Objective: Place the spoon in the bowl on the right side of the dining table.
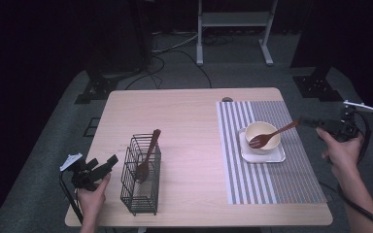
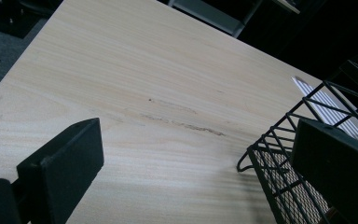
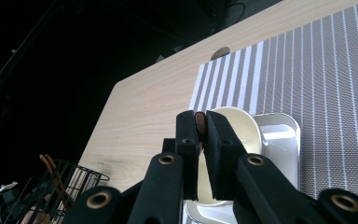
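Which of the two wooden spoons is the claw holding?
The spoon with its head in the cream bowl, gripped by the right claw; the other spoon stands untouched in the wire basket.

Overhead light falls on the desk while the room around it sinks into near black. The high view is soft and grainy; near black jaws blur at the frames' bottom.

L hand-held gripper jaws wide apart, low; R hand-held gripper jaws clamped, raised.

Grey carpet, dark surroundings
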Action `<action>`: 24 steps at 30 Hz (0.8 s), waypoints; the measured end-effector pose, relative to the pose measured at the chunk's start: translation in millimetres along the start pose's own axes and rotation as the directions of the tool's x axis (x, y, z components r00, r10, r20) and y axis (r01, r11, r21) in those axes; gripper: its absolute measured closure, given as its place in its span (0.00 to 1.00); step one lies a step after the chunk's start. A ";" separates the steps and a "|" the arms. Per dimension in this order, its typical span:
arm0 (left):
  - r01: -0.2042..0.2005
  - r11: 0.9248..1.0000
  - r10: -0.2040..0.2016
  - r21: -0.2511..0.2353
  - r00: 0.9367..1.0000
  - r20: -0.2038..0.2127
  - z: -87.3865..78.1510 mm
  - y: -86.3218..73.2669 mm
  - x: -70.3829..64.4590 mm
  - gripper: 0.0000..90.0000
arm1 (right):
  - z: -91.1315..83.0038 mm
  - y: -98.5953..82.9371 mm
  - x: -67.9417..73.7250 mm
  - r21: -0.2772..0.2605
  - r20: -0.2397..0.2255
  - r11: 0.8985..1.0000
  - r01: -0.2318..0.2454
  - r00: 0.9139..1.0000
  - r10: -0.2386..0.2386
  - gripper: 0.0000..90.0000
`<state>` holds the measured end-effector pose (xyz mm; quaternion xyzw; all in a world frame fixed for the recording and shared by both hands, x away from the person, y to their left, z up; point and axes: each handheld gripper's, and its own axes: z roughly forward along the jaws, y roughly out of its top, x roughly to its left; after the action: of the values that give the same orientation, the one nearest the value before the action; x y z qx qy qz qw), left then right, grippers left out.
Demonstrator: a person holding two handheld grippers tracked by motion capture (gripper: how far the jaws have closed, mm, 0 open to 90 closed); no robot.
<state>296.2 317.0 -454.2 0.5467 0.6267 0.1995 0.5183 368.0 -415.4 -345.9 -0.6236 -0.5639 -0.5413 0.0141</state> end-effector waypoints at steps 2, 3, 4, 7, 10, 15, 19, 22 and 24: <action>0.000 1.000 0.000 -0.001 1.000 0.000 -0.1 0.1 -0.1 0.02 | -0.9 0.0 -1.2 -0.007 0.004 1.000 -0.004 1.000 0.004 0.93; 0.000 1.000 0.000 -0.002 1.000 -0.001 -0.1 0.1 0.0 0.02 | -1.3 0.0 -1.5 -0.009 0.005 1.000 -0.008 1.000 0.008 0.93; 0.001 1.000 -0.001 -0.002 1.000 -0.001 -0.1 0.1 0.0 0.02 | -1.8 -0.1 -2.1 -0.009 0.008 1.000 -0.009 1.000 0.009 0.93; 0.000 1.000 0.000 -0.002 1.000 -0.001 -0.1 0.1 -0.1 0.02 | -3.1 0.0 -4.0 -0.019 0.013 1.000 -0.012 1.000 0.012 0.93; -0.001 1.000 0.001 -0.001 1.000 -0.002 0.0 0.0 -0.3 0.02 | -4.7 0.0 -5.9 -0.026 0.022 0.999 -0.019 1.000 0.019 0.93; -0.001 1.000 0.001 -0.001 1.000 -0.001 0.1 0.0 -0.4 0.02 | -6.0 -0.4 -7.8 -0.030 0.028 0.999 -0.024 0.999 0.025 0.93; -0.001 1.000 0.001 -0.003 1.000 -0.001 0.0 0.0 -0.4 0.02 | -6.0 -1.0 -9.2 -0.034 0.036 0.999 -0.025 0.999 0.026 0.93; -0.001 1.000 0.001 -0.003 1.000 -0.001 -0.1 0.0 -0.4 0.02 | -5.9 -1.6 -10.8 -0.039 0.041 0.999 -0.026 0.999 0.028 0.93; 0.000 1.000 0.000 -0.003 1.000 -0.001 -0.1 0.0 -0.4 0.02 | -5.8 -2.0 -11.9 -0.039 0.042 0.999 -0.029 0.999 0.031 0.93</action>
<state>296.1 316.8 -454.0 0.5458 0.6266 0.2009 0.5187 365.3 -426.5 -352.9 -0.6436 -0.5440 -0.5383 -0.0020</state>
